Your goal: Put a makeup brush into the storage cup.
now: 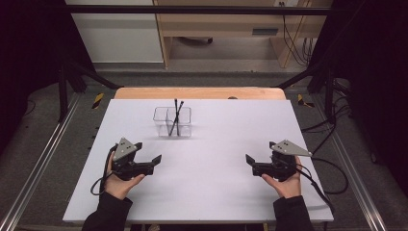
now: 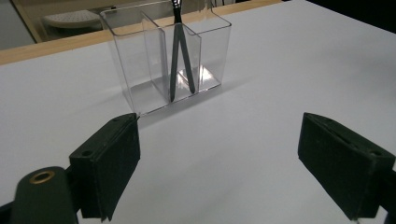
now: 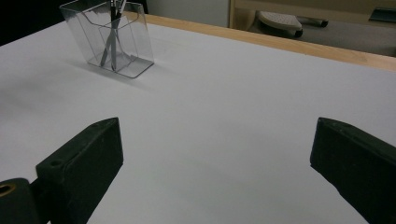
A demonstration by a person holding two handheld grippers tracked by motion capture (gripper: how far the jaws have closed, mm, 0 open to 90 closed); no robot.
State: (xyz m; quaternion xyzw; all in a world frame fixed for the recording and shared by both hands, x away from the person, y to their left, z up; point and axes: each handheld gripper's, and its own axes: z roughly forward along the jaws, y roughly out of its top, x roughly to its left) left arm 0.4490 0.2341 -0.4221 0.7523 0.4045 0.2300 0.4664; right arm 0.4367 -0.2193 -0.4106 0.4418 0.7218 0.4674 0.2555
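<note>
A clear plastic holder [image 1: 172,121] with several compartments stands upright at the back middle of the white table top [image 1: 207,187]. Two dark pens [image 1: 176,115] lean crossed inside it. My left gripper [image 1: 148,151] rests at the front left, open, with nothing between its jaws. Held at the front right, my right gripper [image 1: 260,151] is open and empty too. In the left gripper view the holder [image 2: 140,65] and pens [image 2: 180,51] stand just beyond the open left gripper [image 2: 229,172]. From the open right gripper [image 3: 217,172] the holder [image 3: 135,42] is far off at upper left.
The white top lies on a wooden table whose edge [image 1: 199,93] shows at the back. Black frame posts [image 1: 62,82] stand at both sides, and cables [image 1: 332,120] lie on the floor at right. A wooden desk [image 1: 221,29] stands behind.
</note>
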